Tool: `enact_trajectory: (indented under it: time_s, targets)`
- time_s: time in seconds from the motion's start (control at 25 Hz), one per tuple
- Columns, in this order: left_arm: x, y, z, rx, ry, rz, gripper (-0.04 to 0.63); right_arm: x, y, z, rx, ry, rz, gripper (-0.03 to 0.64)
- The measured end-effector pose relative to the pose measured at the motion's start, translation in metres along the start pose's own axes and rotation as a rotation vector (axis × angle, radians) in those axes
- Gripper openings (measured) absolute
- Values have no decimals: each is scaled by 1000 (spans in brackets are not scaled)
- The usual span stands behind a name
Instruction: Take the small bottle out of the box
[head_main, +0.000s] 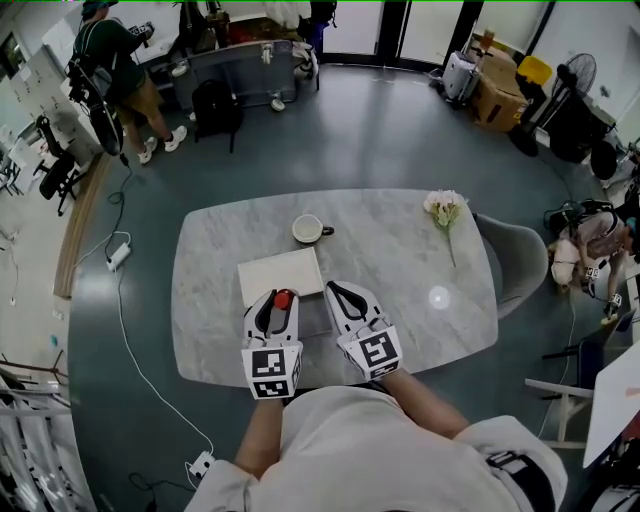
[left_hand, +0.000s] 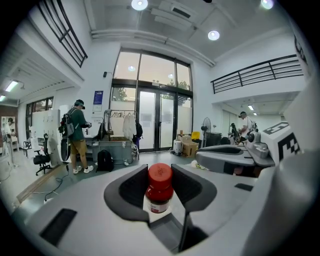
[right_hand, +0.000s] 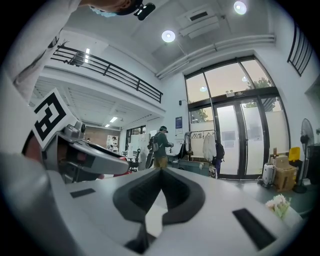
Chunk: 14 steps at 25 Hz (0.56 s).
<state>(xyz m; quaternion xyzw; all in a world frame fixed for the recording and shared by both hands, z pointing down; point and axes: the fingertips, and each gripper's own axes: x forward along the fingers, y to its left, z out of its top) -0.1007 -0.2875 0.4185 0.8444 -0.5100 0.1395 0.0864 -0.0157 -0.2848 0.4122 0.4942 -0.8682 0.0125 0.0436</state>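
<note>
The small bottle (left_hand: 160, 187) with the red cap stands upright between my left jaws, which are closed partway onto its sides just below the cap; the left gripper (head_main: 277, 300) has it firmly. From the head view it sits at the near edge of the white box (head_main: 280, 274), and I cannot tell whether its base is fully clear of the box. I judge the grasp done and the lift-out in hand. Next I should raise it straight, keep it upright, then carry it to a bare part of the table (head_main: 400, 260). My right gripper (right_hand: 160, 175) is just beside, jaws together and holding nothing
</note>
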Motion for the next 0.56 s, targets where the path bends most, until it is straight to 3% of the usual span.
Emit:
enact_trajectory:
  time_s: [0.56]
  targets:
    - [3, -7, 3, 6, -2, -17, 147, -2, -5, 3, 8, -9, -13, 25]
